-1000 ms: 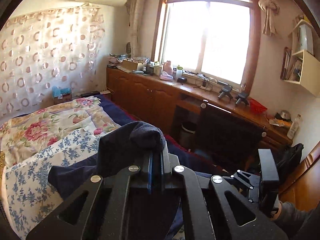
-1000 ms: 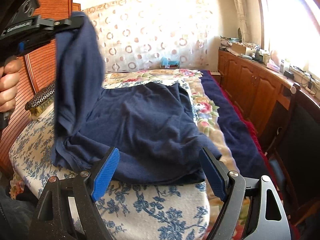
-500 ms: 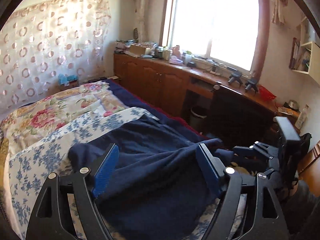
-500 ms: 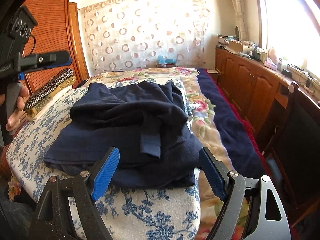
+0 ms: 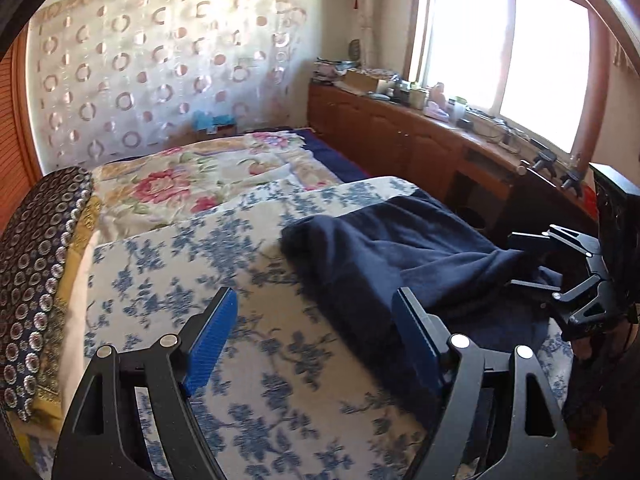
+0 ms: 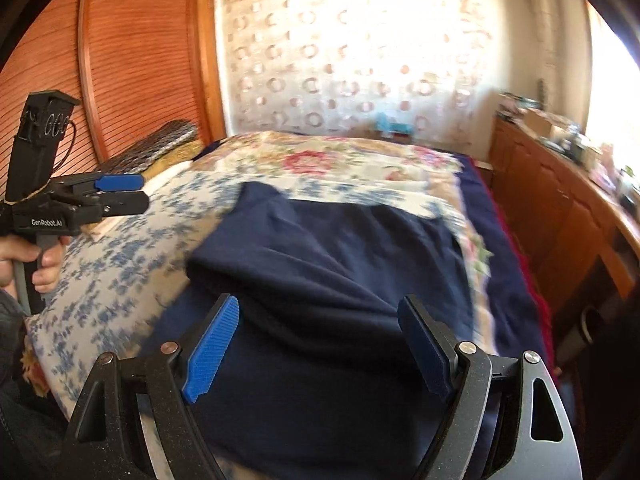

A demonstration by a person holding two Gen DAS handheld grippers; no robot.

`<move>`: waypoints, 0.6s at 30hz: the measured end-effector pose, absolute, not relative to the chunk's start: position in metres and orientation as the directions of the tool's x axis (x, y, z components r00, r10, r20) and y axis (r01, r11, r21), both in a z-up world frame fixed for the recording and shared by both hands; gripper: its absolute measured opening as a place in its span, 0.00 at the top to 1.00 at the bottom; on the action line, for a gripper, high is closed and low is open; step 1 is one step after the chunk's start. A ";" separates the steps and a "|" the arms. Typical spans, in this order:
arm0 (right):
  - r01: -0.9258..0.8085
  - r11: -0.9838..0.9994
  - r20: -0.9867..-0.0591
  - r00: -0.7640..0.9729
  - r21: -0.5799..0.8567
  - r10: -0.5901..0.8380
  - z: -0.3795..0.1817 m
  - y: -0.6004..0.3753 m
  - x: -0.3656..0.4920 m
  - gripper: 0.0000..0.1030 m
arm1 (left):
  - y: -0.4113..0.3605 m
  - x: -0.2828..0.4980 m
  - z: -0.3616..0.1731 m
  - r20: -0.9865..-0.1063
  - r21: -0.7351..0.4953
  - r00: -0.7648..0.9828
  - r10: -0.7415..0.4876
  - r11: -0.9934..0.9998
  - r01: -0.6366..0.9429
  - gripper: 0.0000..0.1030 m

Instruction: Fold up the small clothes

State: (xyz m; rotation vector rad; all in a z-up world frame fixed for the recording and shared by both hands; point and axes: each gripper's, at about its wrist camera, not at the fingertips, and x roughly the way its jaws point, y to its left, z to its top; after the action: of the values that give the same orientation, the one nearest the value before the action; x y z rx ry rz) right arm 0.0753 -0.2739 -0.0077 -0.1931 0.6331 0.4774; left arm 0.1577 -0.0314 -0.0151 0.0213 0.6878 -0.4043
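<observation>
A navy blue garment (image 5: 380, 248) (image 6: 320, 260) lies in a loose fold on the blue-flowered white blanket (image 5: 200, 272) that covers the bed. My left gripper (image 5: 316, 304) hangs open above the blanket, just left of the garment's edge, with nothing between its blue pads (image 5: 212, 336). Seen from the right wrist, this left gripper (image 6: 140, 192) is held side-on in a hand (image 6: 24, 260) at the far left. My right gripper (image 6: 320, 308) is open low over the near part of the garment, not gripping it. From the left wrist, the right gripper (image 5: 516, 260) shows at the garment's right edge.
A dark patterned cushion (image 5: 36, 260) lies at the bed's left edge beside a wooden headboard (image 6: 120, 60). A flowered quilt (image 5: 180, 176) covers the far half of the bed. A long wooden cabinet (image 5: 400, 136) with clutter runs under the window on the right.
The left gripper opened and let go of the lifted navy flap, which dropped onto the rest of the garment. It then swung left and down over the blanket. The right gripper moved in over the garment.
</observation>
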 end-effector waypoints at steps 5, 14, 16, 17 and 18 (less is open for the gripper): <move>-0.575 0.818 -0.652 0.631 -0.029 0.420 -0.018 -0.226 0.103 0.19 | -0.006 0.163 -0.025 -0.626 -0.119 0.700 -0.343 0.930 0.349 0.22; -0.636 0.772 -0.725 0.544 -0.027 0.422 -0.040 -0.172 0.141 0.19 | 0.017 0.167 -0.040 -0.643 -0.137 0.688 -0.337 0.934 0.329 0.22; -0.609 0.791 -0.733 0.565 -0.060 0.380 -0.046 -0.168 0.148 0.26 | 0.018 0.168 -0.043 -0.646 -0.135 0.684 -0.339 0.933 0.334 0.22; -0.607 0.791 -0.749 0.555 -0.068 0.362 -0.050 -0.167 0.153 0.37 | 0.018 0.169 -0.045 -0.648 -0.137 0.682 -0.340 0.932 0.335 0.22; -0.604 0.793 -0.752 0.556 -0.075 0.353 -0.055 -0.162 0.156 0.57 | 0.018 0.170 -0.046 -0.649 -0.143 0.678 -0.345 0.931 0.336 0.22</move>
State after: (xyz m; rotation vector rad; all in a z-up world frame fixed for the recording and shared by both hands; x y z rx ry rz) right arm 0.1560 -0.1623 -0.0545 -0.3455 0.7989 0.5780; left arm 0.1702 0.0180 -0.0459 -0.0121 0.7315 -0.3826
